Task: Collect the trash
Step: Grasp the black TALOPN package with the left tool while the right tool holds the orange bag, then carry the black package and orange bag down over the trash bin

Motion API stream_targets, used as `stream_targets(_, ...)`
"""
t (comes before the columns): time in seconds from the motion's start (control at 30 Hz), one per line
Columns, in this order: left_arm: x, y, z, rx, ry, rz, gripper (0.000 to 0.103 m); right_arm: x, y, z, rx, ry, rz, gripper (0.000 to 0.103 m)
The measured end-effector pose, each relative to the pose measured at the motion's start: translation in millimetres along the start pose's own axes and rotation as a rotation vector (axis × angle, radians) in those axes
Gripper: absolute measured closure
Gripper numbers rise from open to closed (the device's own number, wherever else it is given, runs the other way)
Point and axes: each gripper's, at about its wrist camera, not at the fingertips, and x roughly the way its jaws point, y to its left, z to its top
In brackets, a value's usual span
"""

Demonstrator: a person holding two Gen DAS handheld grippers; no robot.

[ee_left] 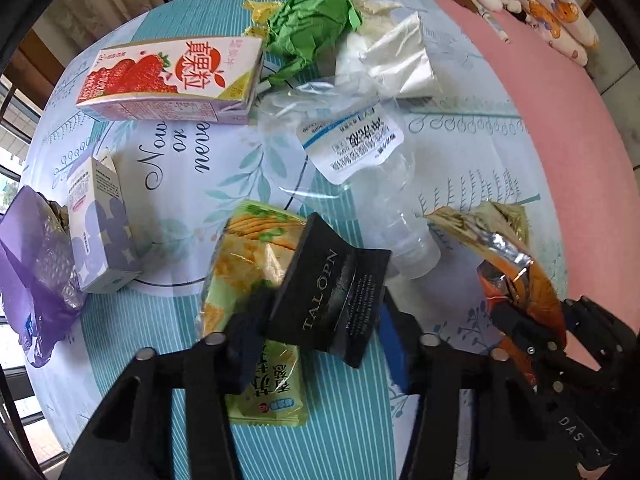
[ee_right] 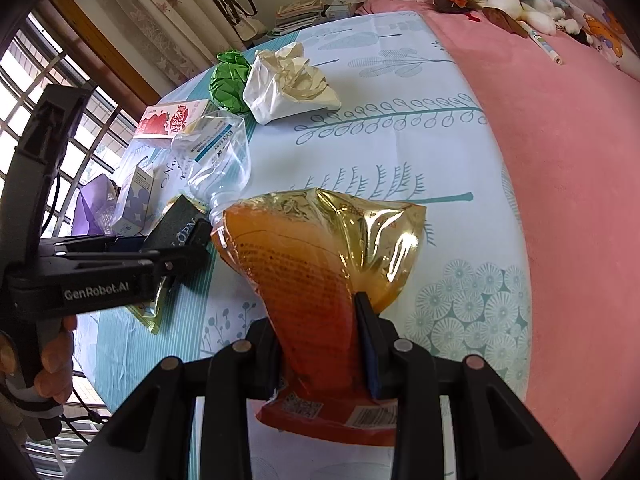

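Note:
My left gripper point(ee_left: 324, 314) points down and is shut on a black packet point(ee_left: 332, 292) lettered TALOPN, which is pinched at its waist. Under it a green snack packet point(ee_left: 240, 256) lies flat on the patterned cloth point(ee_left: 180, 184). My right gripper point(ee_right: 316, 328) is shut on the lower end of an orange and gold snack bag point(ee_right: 320, 248), held up off the cloth. In the left wrist view that bag point(ee_left: 500, 248) hangs at the right, with the right gripper point(ee_left: 516, 320) below it. The right wrist view shows the left gripper point(ee_right: 188, 240) at the left, a hand on its handle.
Loose trash on the cloth: a clear crushed bottle point(ee_left: 360, 168), a strawberry carton point(ee_left: 168, 76), a small purple-white carton point(ee_left: 100, 232), a purple wrapper point(ee_left: 32, 256), green crumpled paper point(ee_left: 312, 24), white crumpled paper point(ee_left: 396, 56). A pink blanket point(ee_left: 560, 120) and soft toys lie at the right.

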Motion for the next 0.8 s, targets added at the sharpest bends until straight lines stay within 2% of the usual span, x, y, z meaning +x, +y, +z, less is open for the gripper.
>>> stream_targets(0.3, -34.0, 16.9, -9.2, -0.075, -0.062, -0.046, 0.061, -7.7, -2.8, -2.2, 0.015, -0.016, 0.017, 0.071)
stream_targets(0.5, -63.8, 23.1, -31.8, -0.134, -0.118, -0.062, 0.061, -23.0, -2.5, -5.3, 0.032, -0.031, 0.057, 0.072)
stream_targets(0.67, -89.4, 14.8, -57.7, -0.143, -0.184, -0.045, 0.061, -39.1, 4.1, -18.1, 0.035, -0.047, 0.077, 0.073)
stream_targets(0.8, -109.4, 12.1, -90.5, -0.12, -0.219, -0.057, 0.061, -60.4, 17.4, -35.6, 0.043, -0.08, 0.093, 0.073)
